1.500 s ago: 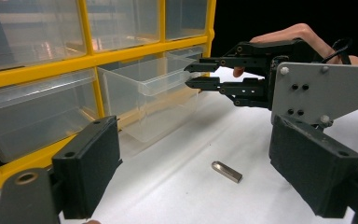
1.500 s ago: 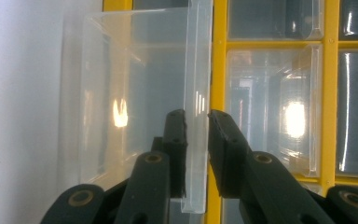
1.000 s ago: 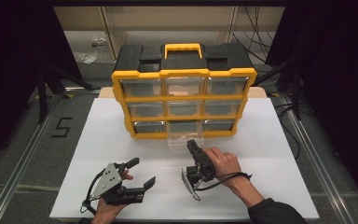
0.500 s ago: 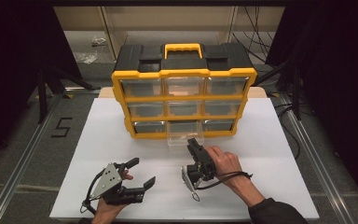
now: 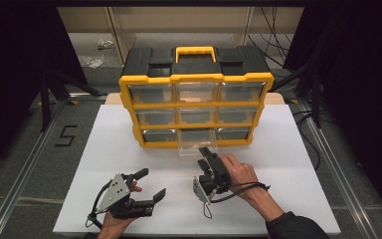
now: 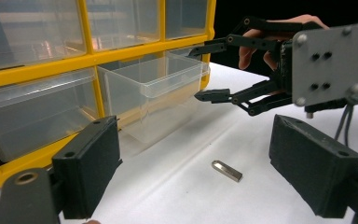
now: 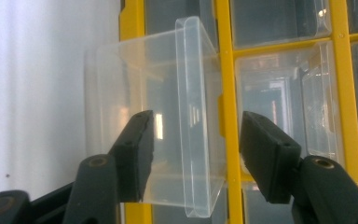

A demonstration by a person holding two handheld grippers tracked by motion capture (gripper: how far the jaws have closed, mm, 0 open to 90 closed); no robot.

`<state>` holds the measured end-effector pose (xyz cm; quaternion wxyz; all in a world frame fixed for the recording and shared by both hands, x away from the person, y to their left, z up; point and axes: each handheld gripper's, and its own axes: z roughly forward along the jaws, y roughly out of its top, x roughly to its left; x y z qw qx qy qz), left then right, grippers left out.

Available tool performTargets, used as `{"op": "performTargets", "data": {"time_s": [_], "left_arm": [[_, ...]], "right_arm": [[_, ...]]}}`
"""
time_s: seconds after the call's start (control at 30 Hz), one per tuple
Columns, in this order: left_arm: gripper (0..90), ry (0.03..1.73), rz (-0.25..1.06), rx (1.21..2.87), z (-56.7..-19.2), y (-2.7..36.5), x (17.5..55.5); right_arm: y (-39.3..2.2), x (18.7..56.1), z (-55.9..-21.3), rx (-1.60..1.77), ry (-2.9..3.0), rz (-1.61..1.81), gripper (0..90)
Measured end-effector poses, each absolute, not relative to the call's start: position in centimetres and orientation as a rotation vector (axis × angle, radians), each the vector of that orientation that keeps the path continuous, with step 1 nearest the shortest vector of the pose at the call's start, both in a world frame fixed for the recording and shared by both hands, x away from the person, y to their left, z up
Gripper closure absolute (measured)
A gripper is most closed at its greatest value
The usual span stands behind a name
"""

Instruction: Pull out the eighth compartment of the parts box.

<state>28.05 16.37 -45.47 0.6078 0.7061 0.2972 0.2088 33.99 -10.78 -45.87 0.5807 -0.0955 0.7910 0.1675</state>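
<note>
- While the white matte desk (image 5: 129, 149) spreads flat and bare-looking under the work, it stands on a grey speckled floor (image 5: 25, 164) with metal rails along both sides; a black "5" (image 5: 65, 135) is marked on the floor at the left; dark curtains close the room on either side, and pale shelving sits behind.
- At the far middle of the desk stands the yellow-framed plastic drawer cabinet (image 5: 196, 97), with a black top, a yellow carry handle and three rows of three clear drawers; its frame is glossy and hard, its drawers see-through and slightly cloudy.
- Its clear plastic bottom-middle drawer (image 5: 195, 144) is pulled partway out toward the person; it is thin-walled, box-shaped, with a rimmed lip, and looks empty in the left gripper view (image 6: 154, 93).
- The right hand-held gripper (image 5: 206, 155) points at that drawer's front; its black jaws have just been opening and stand apart on either side of the drawer's lip (image 7: 196, 121), the pads clear of the plastic.
- The left hand-held gripper (image 5: 151, 184) rests low near the desk's front left; its jaws gape wide with nothing between them.
- A small silver metal USB stick (image 6: 227, 170) lies flat on the desk between the two grippers, well short of the drawer.
</note>
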Motion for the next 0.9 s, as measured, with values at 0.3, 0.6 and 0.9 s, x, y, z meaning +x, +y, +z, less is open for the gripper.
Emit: {"op": "performTargets", "data": {"time_s": [0.3,0.6,0.9], "left_arm": [[15.9,0.687,0.482,1.633,-45.5,16.4,28.0],[15.9,0.687,0.483,1.635,-45.5,16.4,28.0],[15.9,0.687,0.484,1.635,-45.5,16.4,28.0]], "right_arm": [[-10.6,33.6,-45.1,-0.228,1.909,0.454,42.4],[-10.5,33.4,-43.9,-0.143,1.971,0.554,40.5],[-10.6,33.4,-42.9,-0.011,2.04,0.7,38.4]]}}
